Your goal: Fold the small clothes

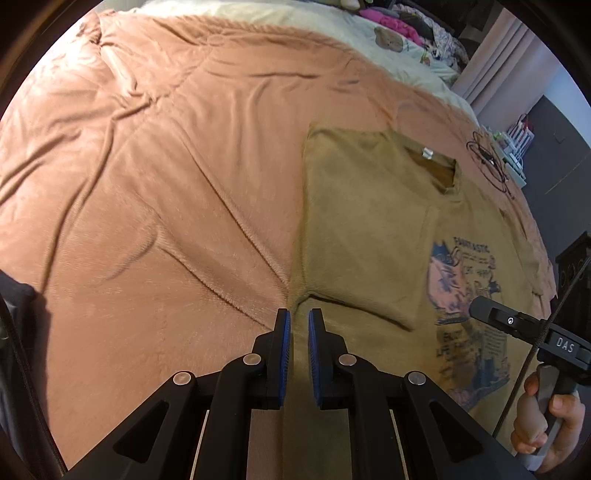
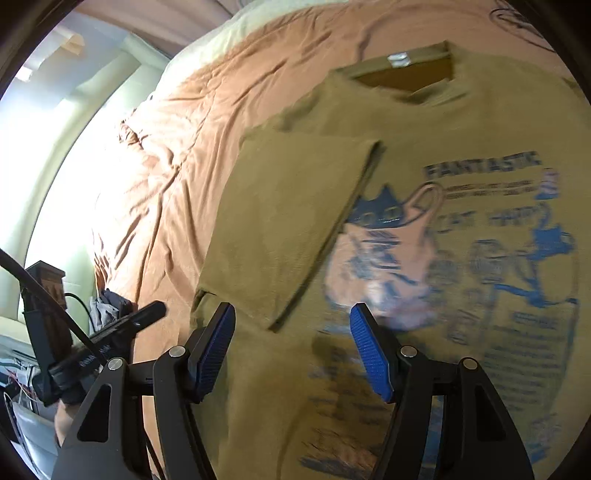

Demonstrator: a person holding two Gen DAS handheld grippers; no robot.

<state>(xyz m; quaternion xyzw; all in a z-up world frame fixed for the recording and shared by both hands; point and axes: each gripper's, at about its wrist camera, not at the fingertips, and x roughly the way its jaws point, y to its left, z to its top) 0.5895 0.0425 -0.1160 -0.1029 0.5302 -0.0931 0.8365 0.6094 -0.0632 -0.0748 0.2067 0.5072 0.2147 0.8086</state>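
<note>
An olive-brown T-shirt with a blue cat print lies face up on an orange blanket. Its left side with the sleeve is folded inward over the chest. My left gripper hovers over the shirt's left edge, its pads nearly together and nothing seen between them. My right gripper stands open above the shirt, just below the folded flap's corner, with nothing in it. Each gripper shows in the other's view, the right gripper and the left gripper.
A hand holds the right gripper's handle at the bed's right edge. A black cable lies on the blanket beyond the shirt's collar. Cream bedding and a pile of pink clothes lie at the far end. Wrinkled blanket stretches to the left.
</note>
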